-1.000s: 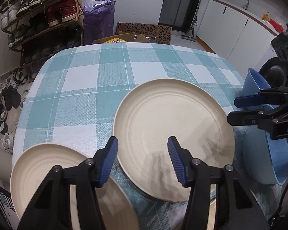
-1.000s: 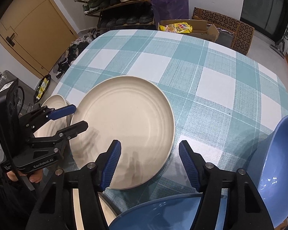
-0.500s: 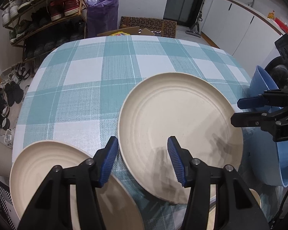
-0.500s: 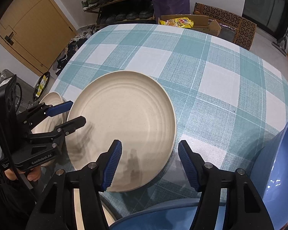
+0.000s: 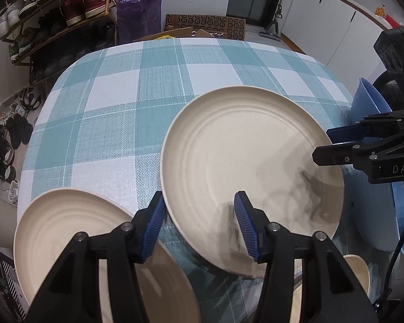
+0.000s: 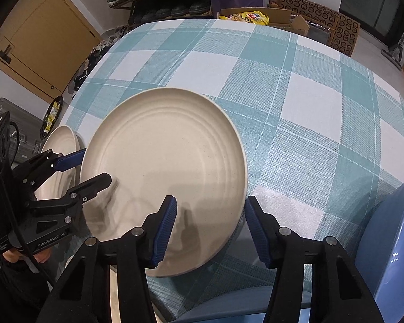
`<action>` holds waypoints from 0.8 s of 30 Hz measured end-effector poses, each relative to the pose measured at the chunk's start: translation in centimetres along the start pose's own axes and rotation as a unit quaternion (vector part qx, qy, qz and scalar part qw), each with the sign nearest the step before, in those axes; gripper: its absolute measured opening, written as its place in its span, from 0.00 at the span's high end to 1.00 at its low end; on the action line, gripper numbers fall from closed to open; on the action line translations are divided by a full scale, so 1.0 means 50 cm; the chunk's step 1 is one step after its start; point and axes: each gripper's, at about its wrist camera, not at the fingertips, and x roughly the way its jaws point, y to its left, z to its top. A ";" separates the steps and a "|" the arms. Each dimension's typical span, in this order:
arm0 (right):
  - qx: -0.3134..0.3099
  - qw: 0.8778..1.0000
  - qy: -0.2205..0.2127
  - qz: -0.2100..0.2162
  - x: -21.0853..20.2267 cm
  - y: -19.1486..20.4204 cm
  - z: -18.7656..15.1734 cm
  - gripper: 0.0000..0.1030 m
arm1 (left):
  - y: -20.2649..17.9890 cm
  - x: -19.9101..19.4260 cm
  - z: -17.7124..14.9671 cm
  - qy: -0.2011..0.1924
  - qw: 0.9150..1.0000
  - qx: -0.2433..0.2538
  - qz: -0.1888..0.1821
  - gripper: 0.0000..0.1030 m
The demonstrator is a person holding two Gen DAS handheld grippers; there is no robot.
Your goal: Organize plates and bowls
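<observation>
Two cream plates lie on the table (image 5: 115, 102), which is covered with a teal-and-white checked cloth. The larger plate (image 5: 245, 161) sits near the middle of the near side, and both hand-held grippers straddle its rim from opposite sides. The left hand-held gripper (image 5: 199, 226) has one blue pad outside the plate's left edge and the other over its inner surface; its jaws stand apart and do not press on the rim. The right hand-held gripper (image 6: 210, 228) straddles the plate's right edge in the same way, one pad over the inside and one beyond the rim above the cloth. Its jaws have just been closing with the rim between them, yet a gap shows on both sides, so it is not gripping.

The second cream plate (image 5: 75, 242) rests at the near left corner of the table, partly under the left hand-held gripper's body, just beside the larger plate. A blue bowl (image 5: 374, 107) sits at the right edge of the table, beyond the right hand-held gripper in the left wrist view. A further blue bowl (image 6: 390, 242) fills the lower right of the right wrist view. Behind the table stand a shoe rack (image 5: 54, 13), a purple bag (image 5: 138, 8) and a cardboard box (image 6: 258, 16).
</observation>
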 end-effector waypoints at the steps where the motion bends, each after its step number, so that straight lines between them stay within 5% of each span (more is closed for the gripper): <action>1: -0.001 1.000 0.001 -0.001 0.000 -0.001 0.000 0.47 | 0.000 0.000 0.000 0.000 1.000 0.001 0.001 0.50; 24: -0.002 1.000 0.006 -0.027 0.013 -0.009 0.003 0.55 | -0.011 0.007 -0.002 0.003 1.000 -0.005 -0.002 0.51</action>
